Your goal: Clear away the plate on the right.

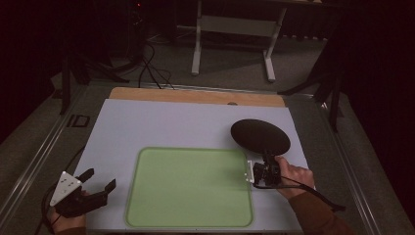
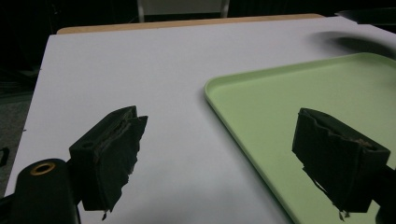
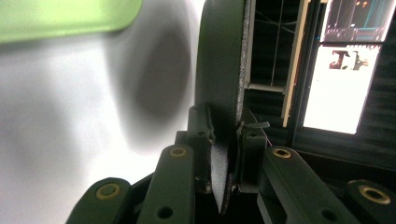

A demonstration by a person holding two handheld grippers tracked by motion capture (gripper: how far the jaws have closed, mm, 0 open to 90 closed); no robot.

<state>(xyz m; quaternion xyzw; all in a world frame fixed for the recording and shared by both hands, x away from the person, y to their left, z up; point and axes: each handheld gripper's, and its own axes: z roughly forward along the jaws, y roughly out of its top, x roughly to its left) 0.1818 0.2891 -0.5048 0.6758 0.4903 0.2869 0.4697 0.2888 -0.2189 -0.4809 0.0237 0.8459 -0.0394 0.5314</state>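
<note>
Holding a dark round plate (image 1: 260,136) by its near edge, the right gripper (image 1: 266,169) keeps it up off the white mat (image 1: 161,122), just past the far right corner of the green tray (image 1: 190,187). In the right gripper view the two jaws stand close together and pinch the thin rim of the plate (image 3: 223,93) between them, and a dark shadow lies on the mat beside it. The plate sticks out a long way from the jaws, so it looks like it could tip or slip. The step in hand seems to be bringing the plate over to the tray. To do it well, the person should keep the pinch tight, keep the plate level, and move it slowly, low over the mat. Then the plate can come down flat inside the tray's raised rim, not on the rim. The jaws should open only when the plate sits flat. The left gripper (image 1: 98,183) waits near the left side of the tray, just off its edge. Its jaws are wide apart and hold nothing, as the left gripper view shows with the tray (image 2: 299,93) in front of it.
</note>
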